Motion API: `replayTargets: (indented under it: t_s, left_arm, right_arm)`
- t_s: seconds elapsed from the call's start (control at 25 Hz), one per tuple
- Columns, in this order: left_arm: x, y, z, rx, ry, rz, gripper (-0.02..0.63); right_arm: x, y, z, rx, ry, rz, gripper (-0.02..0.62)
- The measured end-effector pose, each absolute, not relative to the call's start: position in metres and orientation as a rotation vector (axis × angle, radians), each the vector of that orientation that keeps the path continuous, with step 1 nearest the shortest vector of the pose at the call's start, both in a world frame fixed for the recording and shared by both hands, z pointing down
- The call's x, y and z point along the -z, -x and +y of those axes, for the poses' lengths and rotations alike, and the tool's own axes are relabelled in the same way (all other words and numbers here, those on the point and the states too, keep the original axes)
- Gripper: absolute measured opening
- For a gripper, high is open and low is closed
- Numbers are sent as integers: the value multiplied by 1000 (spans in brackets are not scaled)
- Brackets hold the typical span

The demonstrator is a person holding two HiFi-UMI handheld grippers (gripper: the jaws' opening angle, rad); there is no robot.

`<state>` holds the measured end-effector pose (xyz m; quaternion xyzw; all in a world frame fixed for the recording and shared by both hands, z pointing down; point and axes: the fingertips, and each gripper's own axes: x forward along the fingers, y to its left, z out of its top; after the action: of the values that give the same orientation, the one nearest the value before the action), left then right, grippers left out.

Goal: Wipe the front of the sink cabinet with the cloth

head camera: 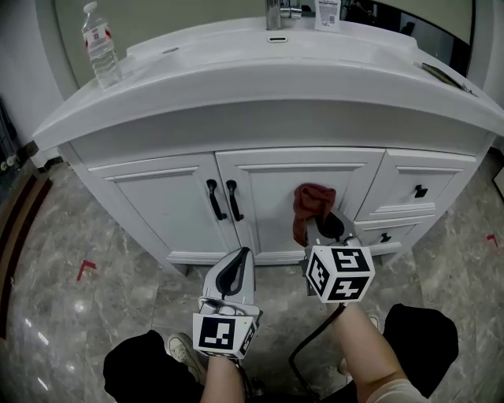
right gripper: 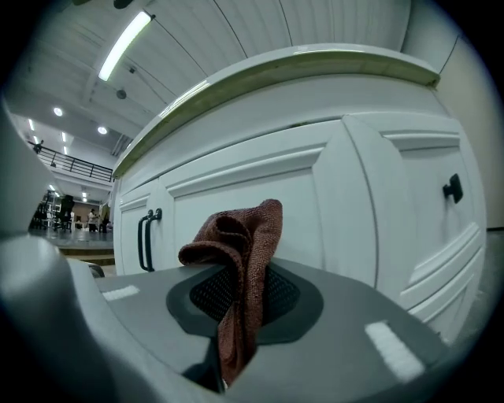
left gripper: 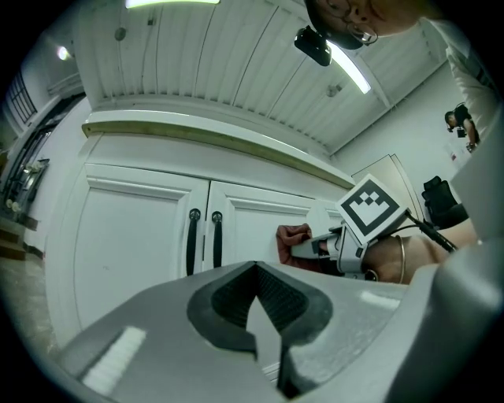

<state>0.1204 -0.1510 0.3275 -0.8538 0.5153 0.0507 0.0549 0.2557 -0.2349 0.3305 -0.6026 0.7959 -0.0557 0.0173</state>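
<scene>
Looking steeply down at a white sink cabinet on a grey marbled floor. A person stands in front of it with a gripper in each hand.

The right gripper is clamped on a reddish-brown cloth. In the right gripper view the cloth is pinched between the 2 dark pads, with a folded bunch standing above the jaws and a strip hanging below. The cloth is held at the front of the cabinet's right-hand door, to the right of the handles; whether it presses on the panel is unclear.

The left gripper is lower and further back from the cabinet, in front of the gap between the 2 doors. Its own view shows the jaws closed together with nothing between them.

2 black vertical handles sit side by side where the doors meet. To the right are 2 drawers, each with a small black knob. On the white countertop, a clear water bottle with a red label stands at the left end, and a metal faucet stands at the back.
</scene>
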Motion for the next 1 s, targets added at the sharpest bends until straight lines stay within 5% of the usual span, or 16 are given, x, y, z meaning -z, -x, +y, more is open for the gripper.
replayTargets:
  t_s: [0.52, 1.0]
  left_arm:
    - [-341, -170, -155, -144, 2671, 1457, 0]
    - [-352, -98, -155, -107, 2582, 1637, 0]
  right_arm:
    - [-323, -334, -224, 104, 2064, 2310, 81]
    - [-370, -199, -231, 210, 1780, 2586, 81]
